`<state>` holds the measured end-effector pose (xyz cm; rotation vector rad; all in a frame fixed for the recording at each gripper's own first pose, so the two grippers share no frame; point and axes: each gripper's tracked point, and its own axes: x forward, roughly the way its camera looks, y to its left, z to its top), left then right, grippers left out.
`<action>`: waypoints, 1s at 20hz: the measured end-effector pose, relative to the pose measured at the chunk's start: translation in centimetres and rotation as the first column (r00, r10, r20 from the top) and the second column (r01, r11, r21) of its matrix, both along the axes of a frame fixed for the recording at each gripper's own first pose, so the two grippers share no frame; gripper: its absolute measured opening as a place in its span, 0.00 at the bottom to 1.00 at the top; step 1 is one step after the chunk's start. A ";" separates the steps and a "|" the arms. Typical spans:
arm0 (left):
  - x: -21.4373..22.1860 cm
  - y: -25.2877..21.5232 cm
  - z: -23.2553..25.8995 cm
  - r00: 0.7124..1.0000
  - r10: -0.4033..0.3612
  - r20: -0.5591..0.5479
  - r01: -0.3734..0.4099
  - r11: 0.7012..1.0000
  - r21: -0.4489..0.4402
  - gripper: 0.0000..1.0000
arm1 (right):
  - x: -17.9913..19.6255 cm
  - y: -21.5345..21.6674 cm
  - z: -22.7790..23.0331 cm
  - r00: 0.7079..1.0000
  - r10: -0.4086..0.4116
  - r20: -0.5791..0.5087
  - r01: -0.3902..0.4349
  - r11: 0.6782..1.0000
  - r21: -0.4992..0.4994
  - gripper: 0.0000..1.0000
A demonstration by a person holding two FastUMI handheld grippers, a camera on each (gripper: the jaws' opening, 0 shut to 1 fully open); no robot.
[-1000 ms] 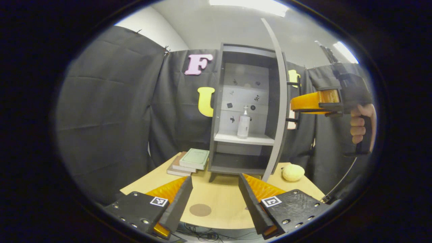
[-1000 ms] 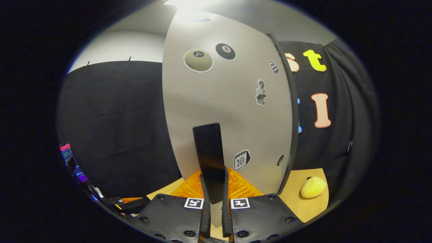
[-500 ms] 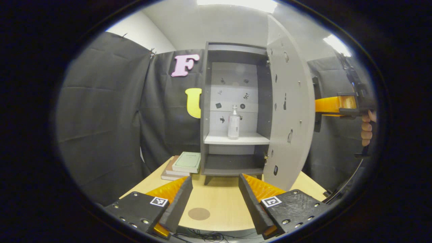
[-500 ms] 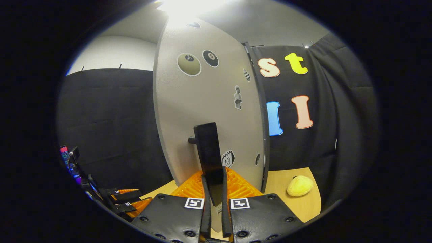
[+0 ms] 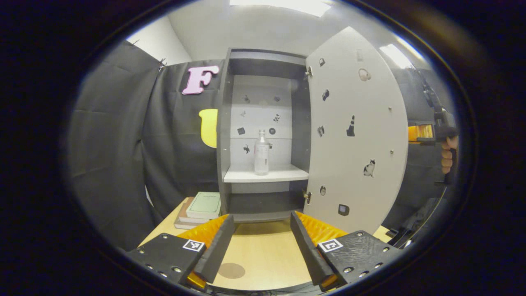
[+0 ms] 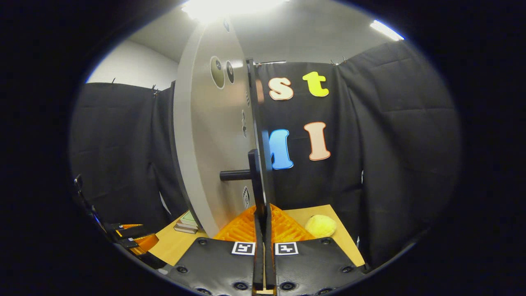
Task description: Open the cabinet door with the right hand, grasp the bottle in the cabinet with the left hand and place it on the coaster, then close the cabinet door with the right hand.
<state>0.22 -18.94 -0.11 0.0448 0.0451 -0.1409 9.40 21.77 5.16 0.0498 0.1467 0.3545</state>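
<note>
Grey cabinet shelf [image 5: 265, 175] under upright bottle [image 5: 261, 153], neck skyward.

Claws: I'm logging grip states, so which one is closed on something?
The right claw: its fingers pinch the cabinet door's black handle. The left claw is spread open, holding nothing.

Bottle [image 5: 261, 152] on cabinet [image 5: 263, 135] shelf; books [image 5: 201, 206] left; coaster [image 5: 231, 270] perhaps before them
</note>
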 end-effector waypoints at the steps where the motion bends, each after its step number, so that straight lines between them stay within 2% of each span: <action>1: 0.3 0.1 0.1 1.000 -0.010 0.001 0.010 1.000 0.004 0.82 | -0.4 0.7 -0.2 1.000 0.006 0.000 -0.006 1.000 0.008 0.04; 2: 0.8 0.2 0.1 1.000 -0.022 0.001 0.022 1.000 0.006 0.82 | -0.6 0.9 -0.2 1.000 0.000 0.014 0.000 1.000 -0.013 0.00; 3: 1.0 0.5 0.2 0.999 -0.033 0.000 0.033 0.999 0.009 0.83 | -0.6 -0.2 -0.1 0.999 -0.018 0.030 0.020 0.999 -0.051 0.04; 4: 1.3 0.8 0.3 0.999 -0.042 -0.001 0.042 0.999 0.008 0.83 | -0.5 -0.8 0.1 0.998 -0.043 0.046 0.047 0.995 -0.092 0.00; 6: 2.3 1.3 0.1 0.998 -0.063 -0.011 0.063 0.998 -0.005 0.83 | -1.0 -1.1 -0.2 0.996 -0.068 0.049 0.073 0.991 -0.115 0.04; 8: 3.4 1.5 -0.2 0.996 -0.092 -0.022 0.091 0.995 -0.030 0.83 | -2.4 -1.1 -0.6 0.995 -0.093 0.037 0.096 0.992 -0.080 0.00; 9: 3.6 1.7 -0.3 0.994 -0.106 -0.027 0.105 0.994 -0.042 0.83 | -2.9 -1.3 -0.6 0.993 -0.111 0.028 0.113 0.992 -0.059 0.04; 13: 7.0 2.8 -0.5 0.986 -0.163 -0.035 0.160 0.984 -0.074 0.85 | -5.2 -2.1 0.8 0.981 -0.191 0.034 0.190 0.981 0.039 0.03; 14: 7.4 2.9 -0.3 0.983 -0.179 -0.032 0.176 0.981 -0.078 0.83 | -5.9 -2.4 1.5 0.976 -0.214 0.043 0.211 0.975 0.062 0.02; 16: 8.2 3.2 -0.5 0.977 -0.209 -0.029 0.206 0.975 -0.078 0.85 | -6.9 -4.0 2.1 0.958 -0.282 0.058 0.278 0.958 0.068 0.00; 17: 8.7 3.4 -0.6 0.975 -0.222 -0.025 0.220 0.973 -0.074 0.85 | -7.5 -4.9 2.3 0.946 -0.318 0.065 0.314 0.947 0.061 0.07; 18: 9.1 3.6 -0.7 0.973 -0.230 -0.023 0.228 0.971 -0.068 0.85 | -8.0 -5.9 2.4 0.935 -0.350 0.064 0.347 0.937 0.052 0.02; 20: 9.6 4.0 -0.9 0.972 -0.233 -0.024 0.232 0.971 -0.056 0.85 | -8.2 -7.5 2.4 0.916 -0.399 0.046 0.397 0.916 0.051 0.02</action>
